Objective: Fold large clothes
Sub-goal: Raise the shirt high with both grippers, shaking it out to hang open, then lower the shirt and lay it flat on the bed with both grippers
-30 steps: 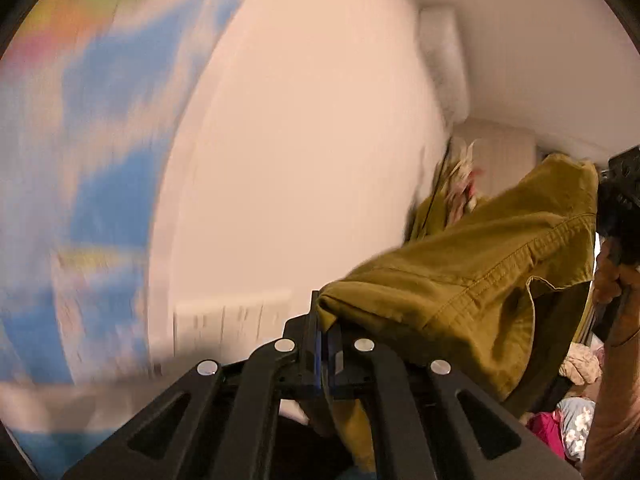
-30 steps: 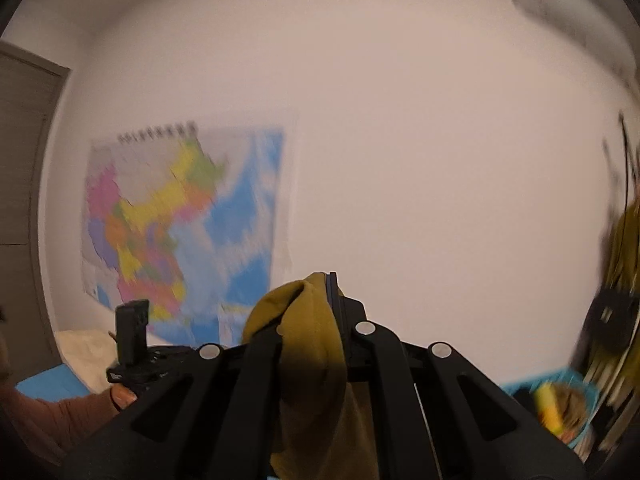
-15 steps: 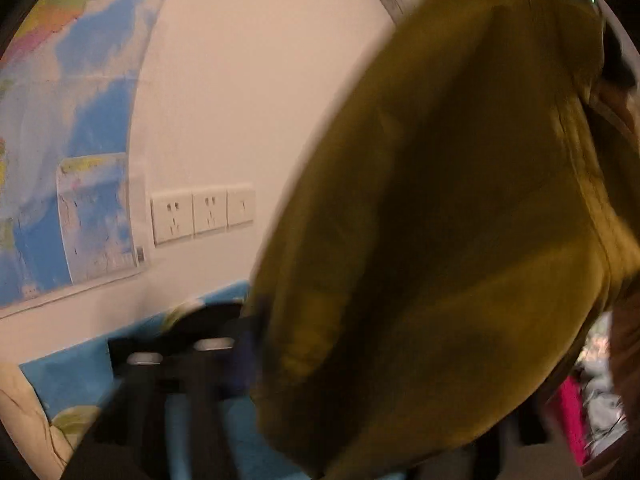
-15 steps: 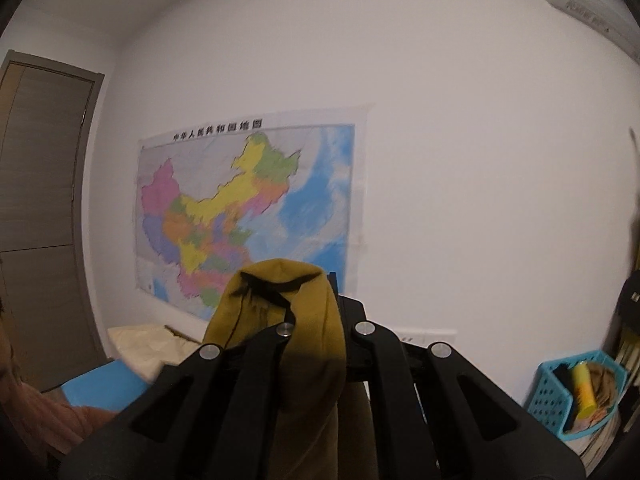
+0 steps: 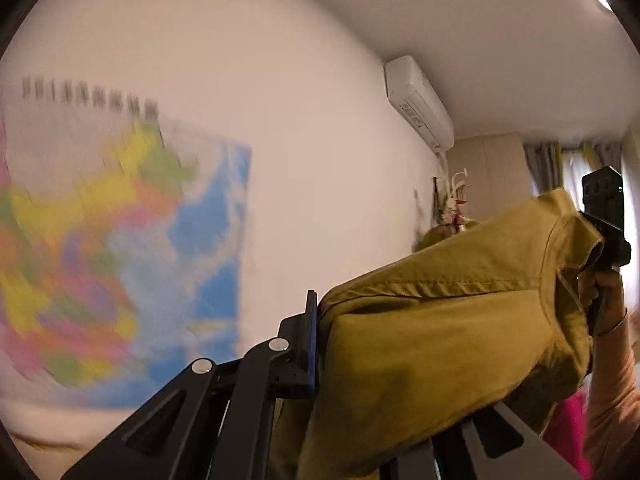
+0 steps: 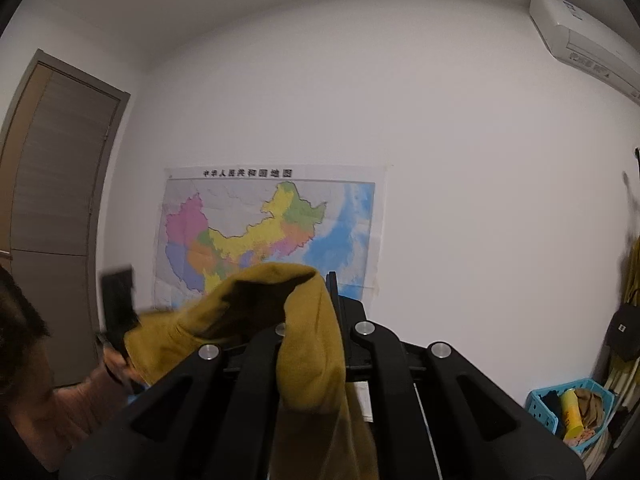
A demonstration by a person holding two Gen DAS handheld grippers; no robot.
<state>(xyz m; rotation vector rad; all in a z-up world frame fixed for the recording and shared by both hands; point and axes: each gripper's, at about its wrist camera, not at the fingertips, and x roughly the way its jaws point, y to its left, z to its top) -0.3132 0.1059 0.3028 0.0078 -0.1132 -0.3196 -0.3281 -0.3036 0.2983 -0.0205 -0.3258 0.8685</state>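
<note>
The left gripper [image 5: 320, 320] has its fingers [image 5: 310, 336] pinched narrow on an edge of the mustard-yellow garment [image 5: 440, 340]. They have just been closing, with cloth between them. The dark pad stands against the fold and the fabric bulges out right beside it. The right gripper [image 6: 316, 304] is also clamped tight, and the cloth drapes over its fingers [image 6: 333, 292] and hangs down in front of the camera.

Between the two grips the garment spans the air as a sagging band. It is held up in front of the wall, resting on nothing that shows. From the left camera, a stitched seam runs along its top edge toward the far gripper and the hand [image 5: 608, 300] gripping its handle. Pinching two separate points and keeping them apart is probably meant to spread the cloth and let it hang straight, so creases drop out before any fold is laid. Judging by that, folding has barely begun.

Behind are a wall map [image 6: 272, 232], an air conditioner [image 5: 418, 104], a door [image 6: 60, 208] and a blue basket [image 6: 568, 412] of odds and ends. No surface to lay the garment on is in view.
</note>
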